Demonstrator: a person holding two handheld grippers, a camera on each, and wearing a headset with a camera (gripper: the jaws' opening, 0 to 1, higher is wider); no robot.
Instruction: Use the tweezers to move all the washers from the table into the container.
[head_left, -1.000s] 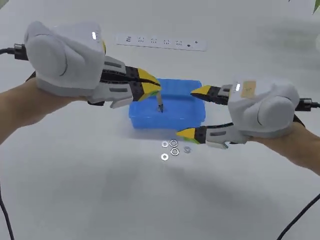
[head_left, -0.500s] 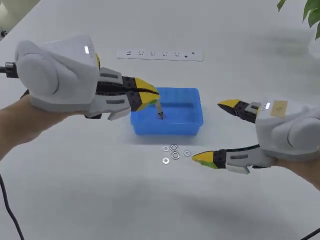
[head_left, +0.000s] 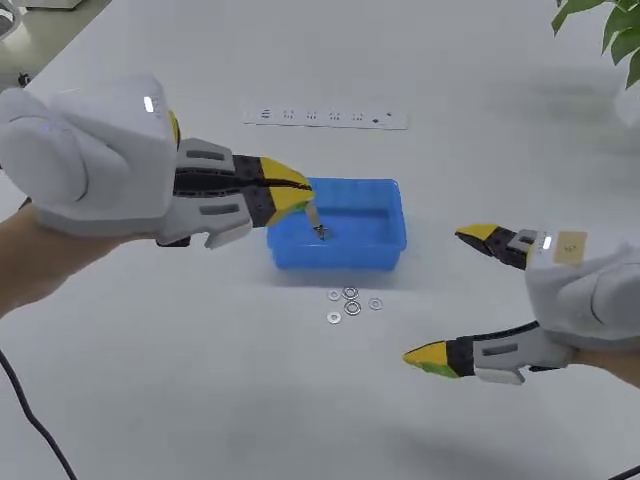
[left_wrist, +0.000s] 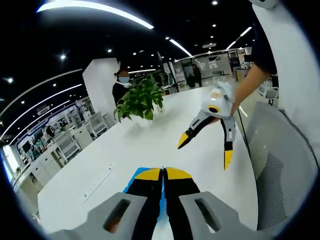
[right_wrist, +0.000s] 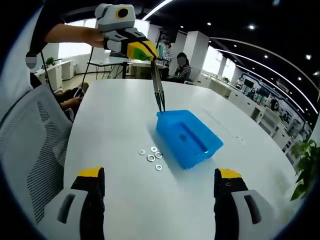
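Observation:
Several small metal washers (head_left: 350, 303) lie on the white table just in front of the blue container (head_left: 340, 256). My left gripper (head_left: 300, 190) is shut on the metal tweezers (head_left: 316, 220). The tweezers hang tips-down over the container's left half; I cannot tell whether the tips hold a washer. My right gripper (head_left: 445, 296) stands open and holds nothing, to the right of the washers and nearer to me. From the right gripper view (right_wrist: 159, 173), the washers (right_wrist: 151, 155) lie beside the container (right_wrist: 186, 156), with the tweezers (right_wrist: 158, 92) held above it by the left gripper (right_wrist: 152, 54).
A white power strip (head_left: 325, 117) lies behind the container. Green plant leaves (head_left: 600, 25) reach in at the far right corner. A grey mesh chair (right_wrist: 30, 150) stands at the table's edge. People stand in the background of the room.
My right gripper has drawn away from the container, to the right and toward me, still open. The left gripper keeps the tweezers over the container.

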